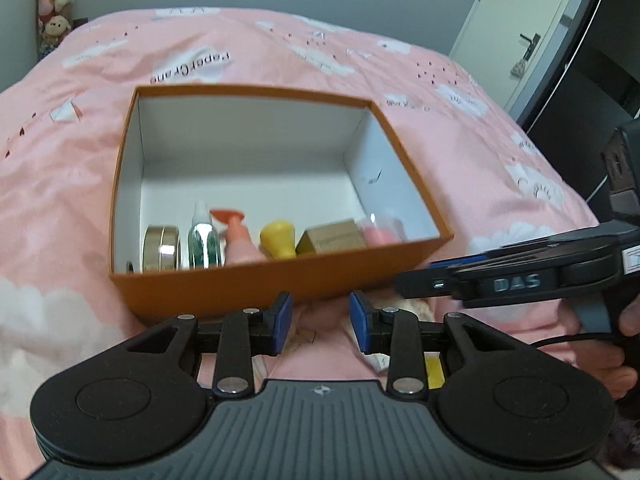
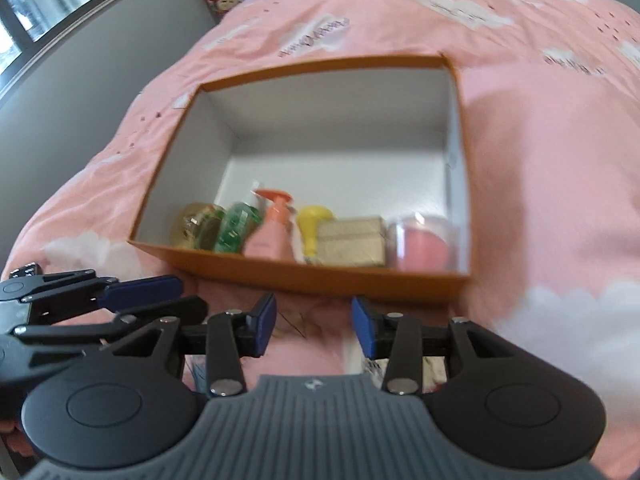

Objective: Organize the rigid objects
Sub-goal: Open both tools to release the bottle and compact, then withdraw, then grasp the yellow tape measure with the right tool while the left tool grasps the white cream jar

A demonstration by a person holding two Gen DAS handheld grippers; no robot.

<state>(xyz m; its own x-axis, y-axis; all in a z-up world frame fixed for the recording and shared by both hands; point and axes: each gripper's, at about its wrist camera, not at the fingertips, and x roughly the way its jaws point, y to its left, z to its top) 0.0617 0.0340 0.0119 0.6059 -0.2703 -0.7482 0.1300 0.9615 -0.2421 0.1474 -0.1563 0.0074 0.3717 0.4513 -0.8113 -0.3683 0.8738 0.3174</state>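
I see the orange box (image 1: 276, 276) on the pink bed (image 1: 60, 168), with the items lined up along its near wall: tin (image 1: 162, 248), green bottle (image 1: 205, 242), pink pump bottle (image 1: 240, 240), yellow piece (image 1: 278, 238), small carton (image 1: 334, 236), pink ball case (image 2: 422, 246). My left gripper (image 1: 320, 318) and right gripper (image 2: 314, 322) hover just short of that wall, fingers parted wide and holding nothing.

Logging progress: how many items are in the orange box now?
6, lined along the orange box's near wall: round tin, green bottle, pink pump bottle, yellow piece, tan box, pink-filled clear container. More may hide behind that wall.
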